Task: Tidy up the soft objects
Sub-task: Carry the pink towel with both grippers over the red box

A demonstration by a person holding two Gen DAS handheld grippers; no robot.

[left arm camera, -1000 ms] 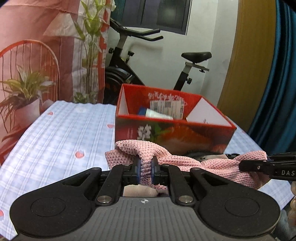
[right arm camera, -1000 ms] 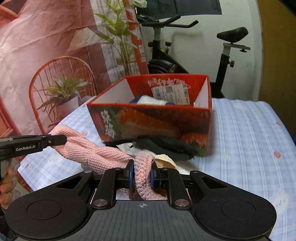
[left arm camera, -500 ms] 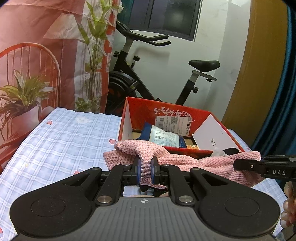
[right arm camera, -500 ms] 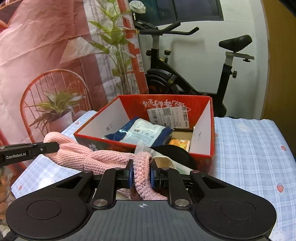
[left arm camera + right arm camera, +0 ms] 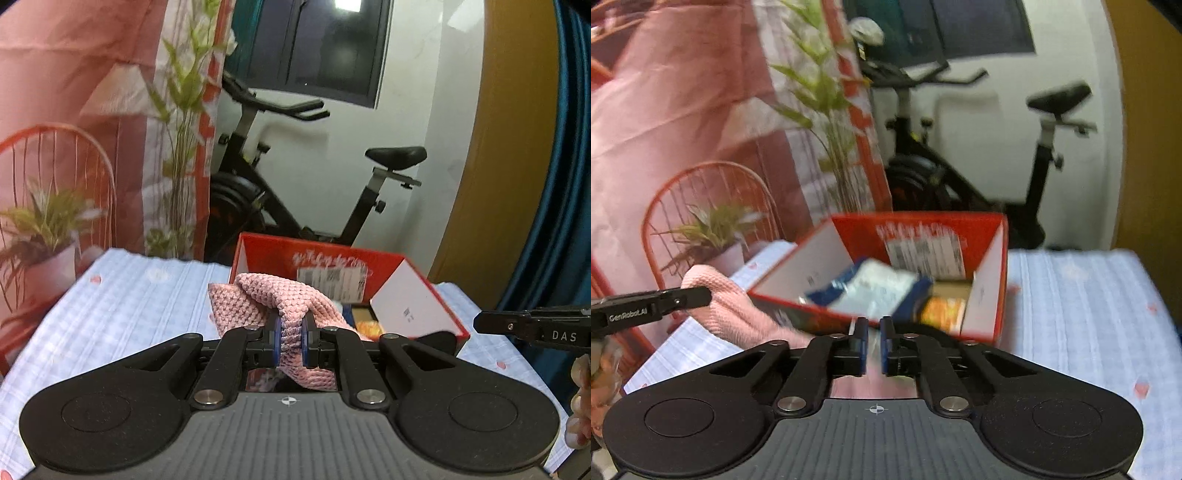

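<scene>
A pink, chunky-knit cloth point(image 5: 284, 302) is bunched up and pinched between the blue-padded fingers of the left gripper point(image 5: 291, 341), which are clamped on a fold of it. The cloth hangs in front of an open red cardboard box point(image 5: 436, 314) standing on a worktop covered with a pale blue checked cloth point(image 5: 129, 302).

In the right wrist view, the right gripper point(image 5: 873, 341) has just been closing; its fingers stand almost together with nothing pinched between them, though pink cloth shows blurred beneath them. The knit cloth point(image 5: 735, 314) trails left toward the left gripper's black arm.

Inside the box point(image 5: 991, 306) lie a blue and white plastic packet point(image 5: 875, 291) and an orange packet point(image 5: 943, 312). Behind the worktop stand a black exercise bike point(image 5: 295, 192) and a backdrop printed with plants point(image 5: 74, 147).
</scene>
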